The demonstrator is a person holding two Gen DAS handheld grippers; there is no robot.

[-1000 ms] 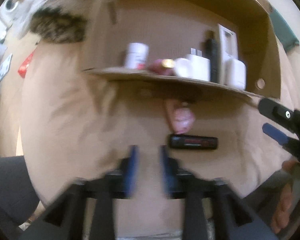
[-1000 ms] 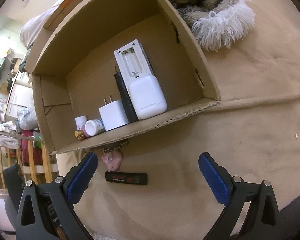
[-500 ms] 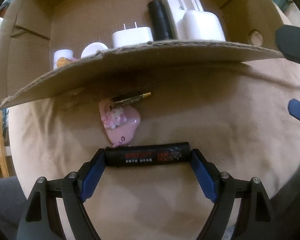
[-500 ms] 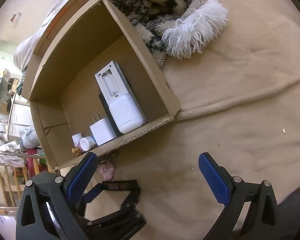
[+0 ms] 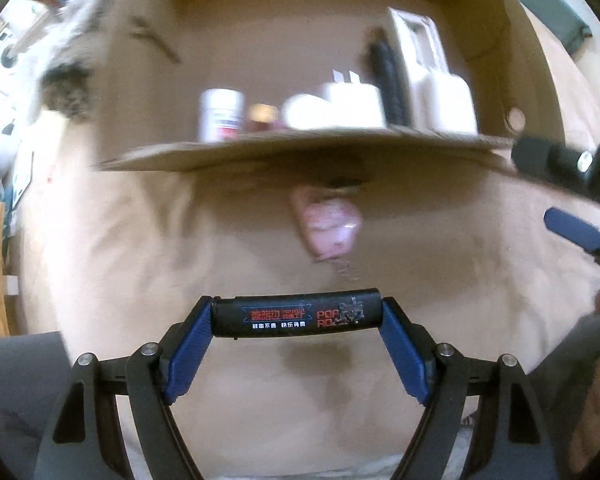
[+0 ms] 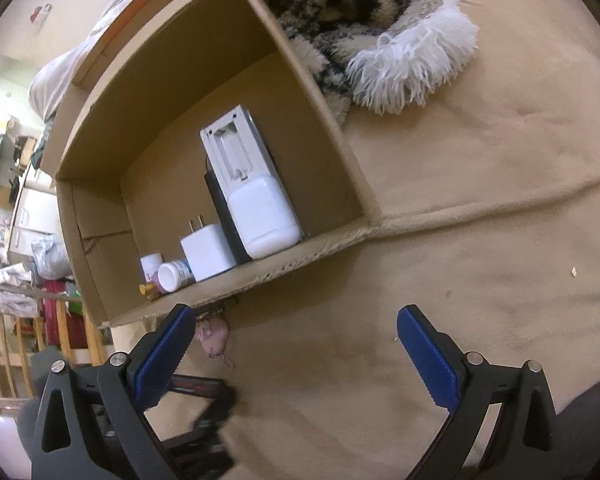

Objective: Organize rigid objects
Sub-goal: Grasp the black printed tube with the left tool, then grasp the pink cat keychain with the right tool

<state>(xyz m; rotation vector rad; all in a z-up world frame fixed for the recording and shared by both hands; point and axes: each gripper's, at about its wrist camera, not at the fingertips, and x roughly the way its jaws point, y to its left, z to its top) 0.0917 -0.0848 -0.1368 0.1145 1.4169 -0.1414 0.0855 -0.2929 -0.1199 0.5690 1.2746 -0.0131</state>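
Black stick [image 5: 296,313] lies crosswise between your left gripper [image 5: 296,316] pads, long axis running left to right, clamped end to end and apparently lifted just off the beige blanket [image 5: 100,248]. Your cardboard box [image 5: 300,148] stands straight ahead, so the carry goes forward and up over its near wall. Mind the pink charm [image 5: 330,224] lying between you and that wall. Your right gripper [image 6: 292,344] hangs spread and empty, off to the right.

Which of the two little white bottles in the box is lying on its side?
The front one, the tipped bottle beside the white plug adapter, lies with its round cap facing outward. The upright bottle stands behind it in the cardboard box.
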